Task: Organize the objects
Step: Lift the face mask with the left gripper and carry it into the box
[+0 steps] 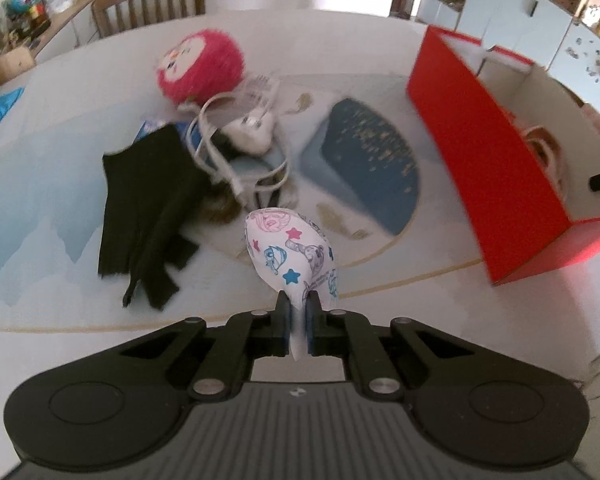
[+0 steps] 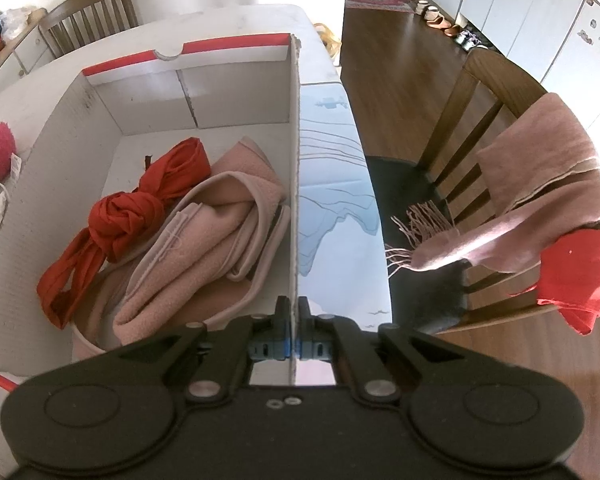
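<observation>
A star-printed child's face mask (image 1: 292, 256) hangs above the table (image 1: 400, 292), pinched by its edge in the left gripper (image 1: 299, 312), while the right gripper (image 2: 294, 312) clamps the side wall of the red box (image 2: 295, 184) holding folded scarves.

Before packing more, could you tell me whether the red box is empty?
Not empty: the red box holds a knotted red cloth and pink fleece.
</observation>
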`<action>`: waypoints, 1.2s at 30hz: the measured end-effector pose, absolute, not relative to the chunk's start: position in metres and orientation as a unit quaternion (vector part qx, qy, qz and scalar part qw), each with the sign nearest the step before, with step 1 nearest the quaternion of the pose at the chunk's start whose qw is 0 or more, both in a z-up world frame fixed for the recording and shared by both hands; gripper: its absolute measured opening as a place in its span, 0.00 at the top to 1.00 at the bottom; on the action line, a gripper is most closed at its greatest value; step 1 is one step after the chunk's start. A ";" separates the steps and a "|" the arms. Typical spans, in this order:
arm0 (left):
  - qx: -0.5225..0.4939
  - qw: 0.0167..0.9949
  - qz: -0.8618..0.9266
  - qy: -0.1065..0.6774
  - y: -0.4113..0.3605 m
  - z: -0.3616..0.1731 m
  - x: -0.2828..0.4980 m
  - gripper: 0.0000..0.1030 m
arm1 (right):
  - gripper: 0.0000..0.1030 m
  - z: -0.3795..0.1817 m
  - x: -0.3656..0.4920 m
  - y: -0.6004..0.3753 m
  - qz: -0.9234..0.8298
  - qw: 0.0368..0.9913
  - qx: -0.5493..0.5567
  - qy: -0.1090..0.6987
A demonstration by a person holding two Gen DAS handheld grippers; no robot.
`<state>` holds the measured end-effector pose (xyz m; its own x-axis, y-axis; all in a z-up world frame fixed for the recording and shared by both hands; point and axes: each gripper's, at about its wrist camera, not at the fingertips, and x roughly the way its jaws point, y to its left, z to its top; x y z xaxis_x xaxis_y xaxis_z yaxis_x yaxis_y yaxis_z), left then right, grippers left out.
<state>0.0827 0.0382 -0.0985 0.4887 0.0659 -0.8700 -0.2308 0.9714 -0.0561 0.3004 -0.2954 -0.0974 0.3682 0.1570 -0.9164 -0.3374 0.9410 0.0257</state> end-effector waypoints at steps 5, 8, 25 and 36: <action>-0.077 0.873 0.059 0.478 0.025 -0.075 0.092 0.94 | 0.99 -0.098 0.301 -0.296 0.152 0.823 -0.081 0.542; -0.070 0.882 0.040 0.465 0.015 -0.062 0.100 0.94 | 0.99 -0.098 0.301 -0.296 0.153 0.822 -0.082 0.543; -0.013 0.905 -0.054 0.421 -0.049 -0.016 0.175 0.94 | 0.99 -0.099 0.302 -0.298 0.163 0.823 -0.082 0.538; 0.054 0.895 -0.117 0.428 -0.107 -0.014 0.233 0.94 | 0.99 -0.099 0.303 -0.300 0.167 0.823 -0.081 0.537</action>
